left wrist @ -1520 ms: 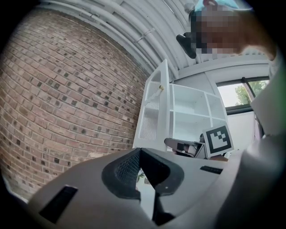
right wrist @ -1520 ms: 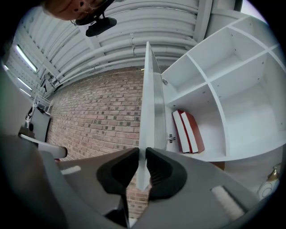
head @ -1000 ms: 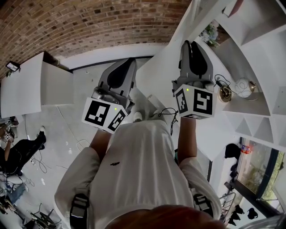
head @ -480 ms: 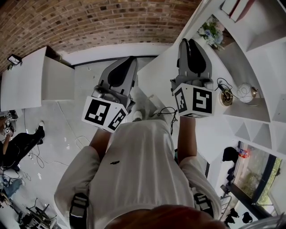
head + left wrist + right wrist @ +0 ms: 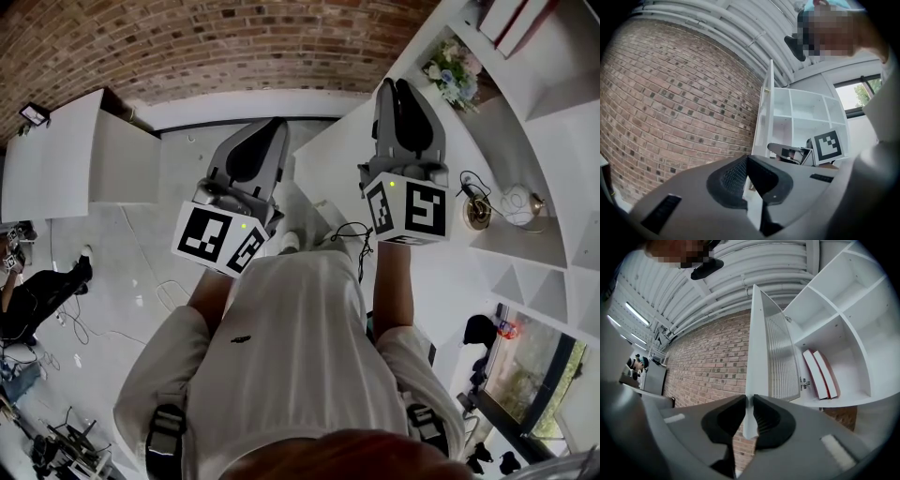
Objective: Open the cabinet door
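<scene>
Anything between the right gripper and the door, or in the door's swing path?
Nothing between them: the right gripper is clamped on the free edge of the cabinet door, its jaws having just closed further. On the door's outer side the left gripper hangs close beside it and could block the swing.

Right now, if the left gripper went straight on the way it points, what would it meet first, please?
Probably the brick wall, passing just beside the open cabinet door; depth is unclear.

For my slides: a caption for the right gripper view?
Right claw, jaws just closing further, grips the open door's edge beside white shelves.
</scene>
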Tool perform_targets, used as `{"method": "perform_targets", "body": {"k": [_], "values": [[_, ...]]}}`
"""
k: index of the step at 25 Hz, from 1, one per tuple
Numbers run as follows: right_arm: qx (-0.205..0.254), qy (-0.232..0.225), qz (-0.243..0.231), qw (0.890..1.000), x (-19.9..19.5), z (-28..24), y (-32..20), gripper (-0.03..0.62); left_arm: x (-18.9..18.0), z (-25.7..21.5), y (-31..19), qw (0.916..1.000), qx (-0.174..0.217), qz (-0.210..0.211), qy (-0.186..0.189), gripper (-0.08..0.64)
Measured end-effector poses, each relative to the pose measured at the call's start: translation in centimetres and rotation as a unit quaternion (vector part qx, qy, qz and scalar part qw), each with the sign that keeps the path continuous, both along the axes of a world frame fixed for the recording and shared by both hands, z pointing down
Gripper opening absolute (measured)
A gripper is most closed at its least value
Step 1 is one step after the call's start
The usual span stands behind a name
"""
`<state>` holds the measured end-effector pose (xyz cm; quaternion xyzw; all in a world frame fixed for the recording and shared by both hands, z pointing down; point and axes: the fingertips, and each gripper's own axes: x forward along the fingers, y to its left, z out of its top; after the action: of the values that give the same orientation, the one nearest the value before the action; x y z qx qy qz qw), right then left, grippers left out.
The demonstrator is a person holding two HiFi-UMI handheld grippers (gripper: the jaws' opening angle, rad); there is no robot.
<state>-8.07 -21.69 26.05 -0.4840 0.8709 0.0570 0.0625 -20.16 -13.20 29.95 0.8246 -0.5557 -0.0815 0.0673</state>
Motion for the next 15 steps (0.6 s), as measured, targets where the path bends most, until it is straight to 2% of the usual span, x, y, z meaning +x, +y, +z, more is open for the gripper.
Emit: {"method": "perform_targets", "body": {"k": [15], "values": [[-0.001, -0.004, -0.028, 1.000, -2.7, 0.0, -1.2, 0.057, -1.9, 0.0, -0.5, 0.9997, -0.001, -0.023, 0.000, 0.009]]}}
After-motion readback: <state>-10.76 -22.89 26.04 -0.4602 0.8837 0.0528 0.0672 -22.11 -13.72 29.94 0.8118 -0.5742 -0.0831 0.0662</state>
